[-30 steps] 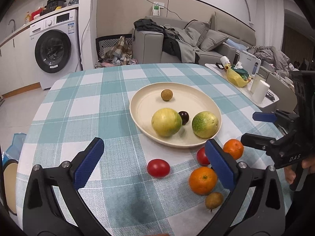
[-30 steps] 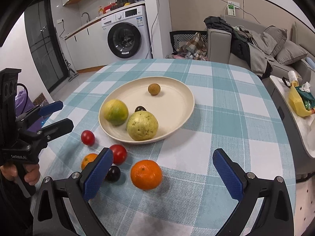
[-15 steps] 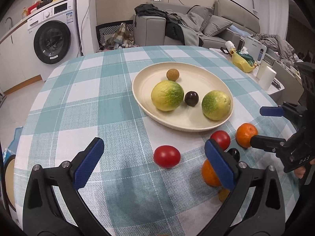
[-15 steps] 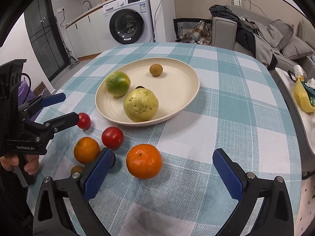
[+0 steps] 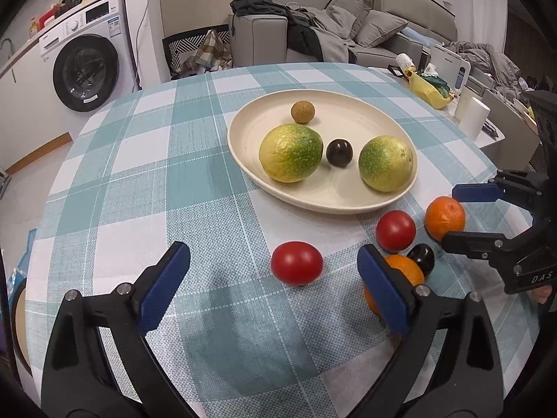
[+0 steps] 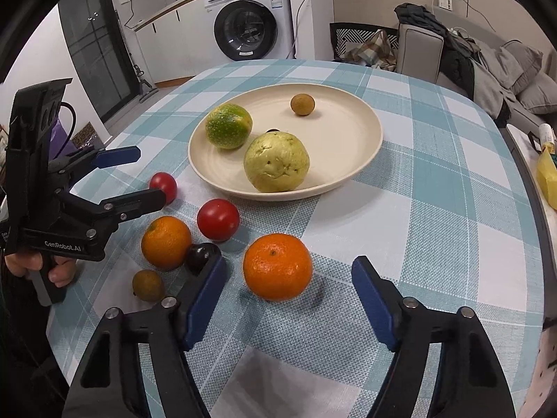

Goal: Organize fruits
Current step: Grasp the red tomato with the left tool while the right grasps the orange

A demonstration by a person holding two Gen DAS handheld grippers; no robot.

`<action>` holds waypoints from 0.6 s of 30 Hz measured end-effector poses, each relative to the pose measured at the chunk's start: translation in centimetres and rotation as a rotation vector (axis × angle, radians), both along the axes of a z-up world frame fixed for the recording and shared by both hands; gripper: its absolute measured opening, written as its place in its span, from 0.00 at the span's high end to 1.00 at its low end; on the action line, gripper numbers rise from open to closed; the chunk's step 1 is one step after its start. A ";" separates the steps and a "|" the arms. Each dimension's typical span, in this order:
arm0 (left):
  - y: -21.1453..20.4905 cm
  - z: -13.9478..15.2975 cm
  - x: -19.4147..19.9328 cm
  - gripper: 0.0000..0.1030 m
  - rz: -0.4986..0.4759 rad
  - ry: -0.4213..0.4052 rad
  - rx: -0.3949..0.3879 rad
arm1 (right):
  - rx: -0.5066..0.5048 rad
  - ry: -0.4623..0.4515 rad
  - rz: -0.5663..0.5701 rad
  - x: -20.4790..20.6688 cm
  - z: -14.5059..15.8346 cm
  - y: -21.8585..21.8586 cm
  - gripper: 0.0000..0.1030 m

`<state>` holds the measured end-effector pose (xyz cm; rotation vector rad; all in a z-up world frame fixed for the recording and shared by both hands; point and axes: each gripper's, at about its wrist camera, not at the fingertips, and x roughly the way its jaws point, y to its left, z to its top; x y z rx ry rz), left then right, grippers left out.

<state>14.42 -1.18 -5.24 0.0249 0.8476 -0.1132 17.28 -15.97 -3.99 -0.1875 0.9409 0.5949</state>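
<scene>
L gripper (image 5: 273, 280) is closing, jaws apart w/ round red tomato (image 5: 296, 267) between, untouched. R gripper (image 6: 289, 291) is closing round bright orange tangerine (image 6: 277, 266), jaws apart, no contact.

Orange (image 5: 405, 271) half hidden behind left hand-held gripper (image 5: 275, 278) pad

Home: washing machine (image 5: 85, 71), sofa (image 5: 348, 31), checked dining table (image 5: 139, 174)
</scene>
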 end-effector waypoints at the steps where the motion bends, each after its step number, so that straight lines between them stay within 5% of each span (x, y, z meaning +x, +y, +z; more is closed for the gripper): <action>1: 0.0 -0.1 0.0 0.10 0.000 0.005 -0.001 | 0.001 0.002 0.004 0.0 0.0 0.0 0.29; 18: -0.2 -0.9 0.3 0.32 -0.026 0.044 0.000 | -0.003 0.017 0.045 -0.7 -0.4 0.6 0.46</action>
